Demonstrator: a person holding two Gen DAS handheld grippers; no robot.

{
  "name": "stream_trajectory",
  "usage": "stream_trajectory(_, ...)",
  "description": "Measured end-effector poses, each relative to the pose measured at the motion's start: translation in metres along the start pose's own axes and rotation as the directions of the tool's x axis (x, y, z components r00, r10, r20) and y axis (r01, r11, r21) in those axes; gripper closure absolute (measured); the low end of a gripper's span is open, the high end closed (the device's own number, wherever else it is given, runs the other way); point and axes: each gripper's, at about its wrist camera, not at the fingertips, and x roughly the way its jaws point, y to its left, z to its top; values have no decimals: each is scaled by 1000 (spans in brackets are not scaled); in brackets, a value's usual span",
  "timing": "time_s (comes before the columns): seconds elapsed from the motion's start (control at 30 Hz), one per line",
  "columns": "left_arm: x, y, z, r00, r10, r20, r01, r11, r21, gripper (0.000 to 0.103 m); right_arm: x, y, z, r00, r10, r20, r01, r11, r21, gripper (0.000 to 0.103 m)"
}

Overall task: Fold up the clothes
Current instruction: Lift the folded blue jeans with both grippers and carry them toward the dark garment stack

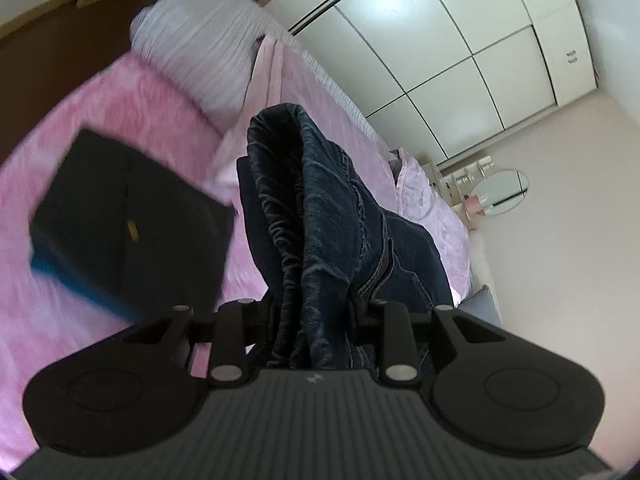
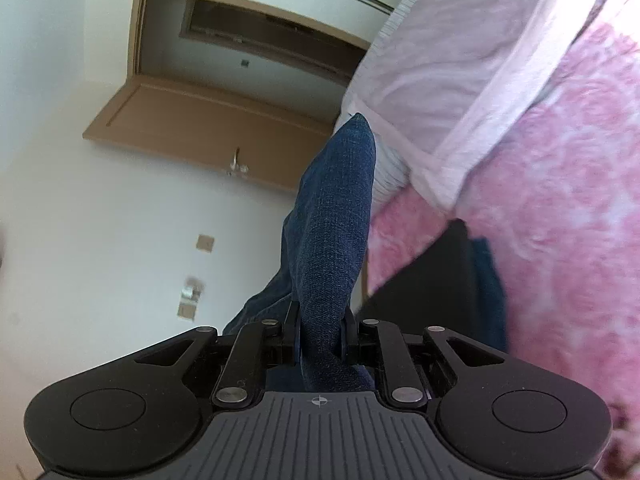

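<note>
Dark blue jeans (image 1: 320, 208) are bunched between the fingers of my left gripper (image 1: 314, 312), which is shut on their gathered waistband part, held above the pink bed. In the right wrist view my right gripper (image 2: 320, 332) is shut on a narrower fold of the same jeans (image 2: 332, 216), which sticks up past the fingers. A dark folded garment (image 1: 132, 216) with a teal edge lies flat on the pink blanket (image 1: 132, 96) to the left of the jeans; the folded garment (image 2: 440, 280) also shows at the bed's edge in the right wrist view.
A white pillow (image 1: 200, 44) lies at the head of the bed. White wardrobe doors (image 1: 440, 40) stand beyond the bed, with a small dresser and round mirror (image 1: 500, 192) past its far end. A brown door (image 2: 208, 128) stands open in the white wall.
</note>
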Motion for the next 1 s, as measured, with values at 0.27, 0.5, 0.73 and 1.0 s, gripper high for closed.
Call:
stream_trajectory(0.27,23,76,81,999,-6,-37,8,999,43,77,107,-2,2,999,-22,41,22,1000,-8,88)
stream_trajectory(0.5,56,141,97,996,12,-93,-12,1000,2,77,158,-37,-8,995,-103,3,103,994,38,87)
stream_trajectory(0.73,80,185,95,988,43,-150,-47,999,-23,77,188,-71,-20,984,-174,-34,176,982,73,87)
stream_trajectory(1.0,104,215,94,983,44,-176,-47,999,-12,77,204,-95,-26,976,-214,-39,217,971,102,87)
